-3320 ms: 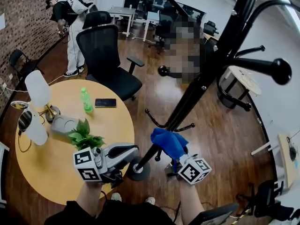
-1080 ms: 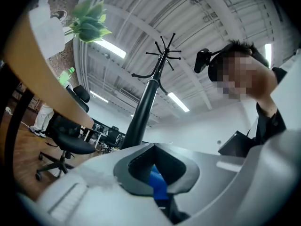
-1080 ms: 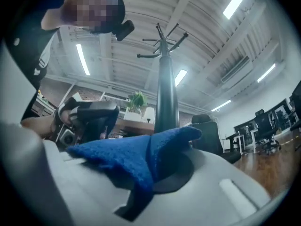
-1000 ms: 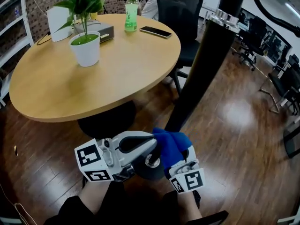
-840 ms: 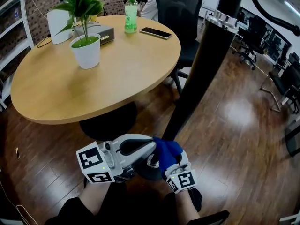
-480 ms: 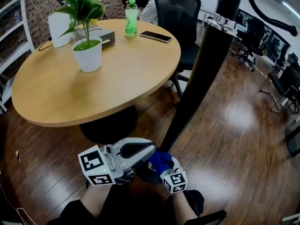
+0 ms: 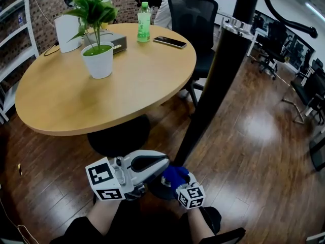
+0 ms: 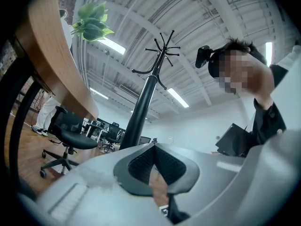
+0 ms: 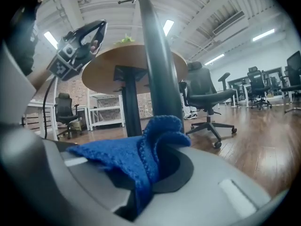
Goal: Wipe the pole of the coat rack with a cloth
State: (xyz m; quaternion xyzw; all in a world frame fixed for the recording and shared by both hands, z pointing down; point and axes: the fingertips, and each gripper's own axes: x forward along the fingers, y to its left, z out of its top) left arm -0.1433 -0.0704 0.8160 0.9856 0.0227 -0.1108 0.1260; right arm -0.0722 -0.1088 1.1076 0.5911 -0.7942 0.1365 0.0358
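The cloth (image 9: 141, 157) is a bright blue knitted thing, all bunched up, with one fold curling over like a little wave. The right claw (image 7: 176, 179) is clamped on it, way down low at the very bottom of the black pole (image 7: 213, 85), just above the round base (image 7: 155, 190) on the wooden floor (image 7: 254, 136). Pole's glossy, with a silver collar (image 7: 237, 26) higher up. The left claw (image 7: 163, 162) is pinched closed with nothing in it, just beside the pole on the other side. A round table (image 7: 76, 105) with a potted plant (image 7: 98, 55) stands nearby.
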